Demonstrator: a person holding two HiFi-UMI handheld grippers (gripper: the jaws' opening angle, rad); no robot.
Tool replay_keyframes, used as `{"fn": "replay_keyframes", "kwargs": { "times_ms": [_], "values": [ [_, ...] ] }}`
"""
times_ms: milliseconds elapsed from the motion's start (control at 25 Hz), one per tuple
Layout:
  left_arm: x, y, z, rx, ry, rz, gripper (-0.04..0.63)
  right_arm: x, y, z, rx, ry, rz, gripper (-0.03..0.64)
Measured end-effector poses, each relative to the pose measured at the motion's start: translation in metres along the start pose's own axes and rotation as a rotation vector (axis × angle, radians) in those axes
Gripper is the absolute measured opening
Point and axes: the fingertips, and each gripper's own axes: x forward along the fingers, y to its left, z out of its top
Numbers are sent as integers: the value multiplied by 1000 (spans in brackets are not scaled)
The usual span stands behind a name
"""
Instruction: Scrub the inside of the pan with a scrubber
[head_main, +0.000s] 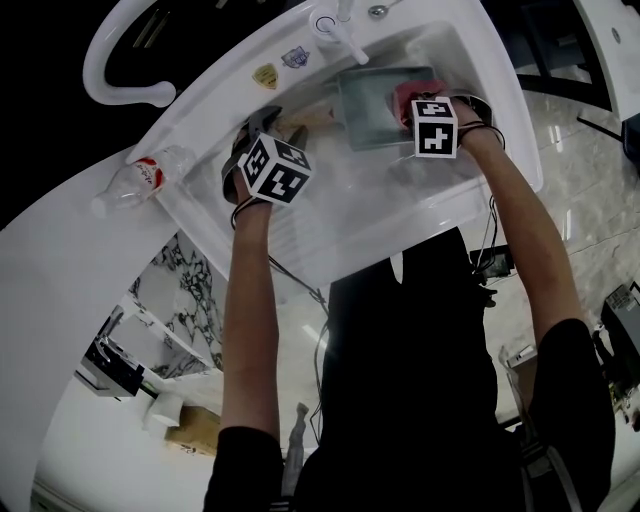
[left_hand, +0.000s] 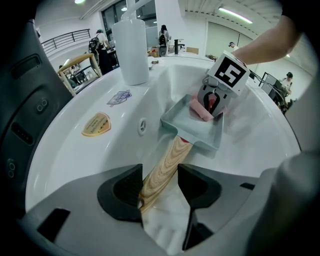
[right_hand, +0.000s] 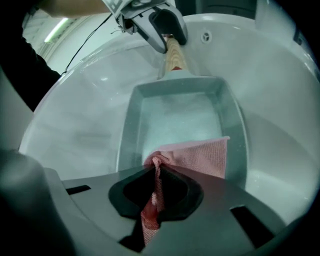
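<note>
**Pan pinned by its handle, scrubber down on the pan floor**

And there it was: the pan sat inside the white sink, up at the faucet end and close to the far wall, its wooden handle pointing back toward the left side.

The left hand-held gripper was narrowed onto that handle near its free end, the wood sitting between the two dark pads. The right hand-held gripper was closed tight on a bunched fold of the pink scrubber. The rest of the cloth lay flat on the pan floor, against the pan's near wall toward its right corner.

Now for the feel of it. The pan looked rigid and square-walled, probably light enough to skate across a wet basin once scrubbing pressure came on. A pale film on its floor suggested water or suds, so it was likely slippery. The wooden handle was the sensible place to hold: it was dry-looking, grained and long enough to act as a lever. A grip that far out, though, would likely let the pan twist under sideways strokes.

The scrubber was soft and limp, a mesh weave with no stiffness of its own. Pinched at one fold, it would probably drag and crumple on a push, so firm downward pressure seemed the better bet.
</note>
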Motion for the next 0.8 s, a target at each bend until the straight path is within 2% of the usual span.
{"fn": "replay_keyframes", "kwargs": {
  "times_ms": [200, 400, 520, 680, 800],
  "values": [
    [0, 0, 0, 0, 3, -1, 225, -9, -42, -7, 40, 13, -208, 35],
    [0, 0, 1, -3, 5, 1, 225, -20, -84, -12, 9, 71, -473, 35],
    [1, -1, 1, -4, 4, -1, 225, -23, -95, -15, -18, 119, -577, 35],
    [1, 0, 1, -4, 3, 1, 226, -23, -95, -17, -40, 135, -635, 35],
    [1, 0, 1, -6, 4, 0, 226, -18, -80, -22, 10, 136, -520, 35]
  ]
}}
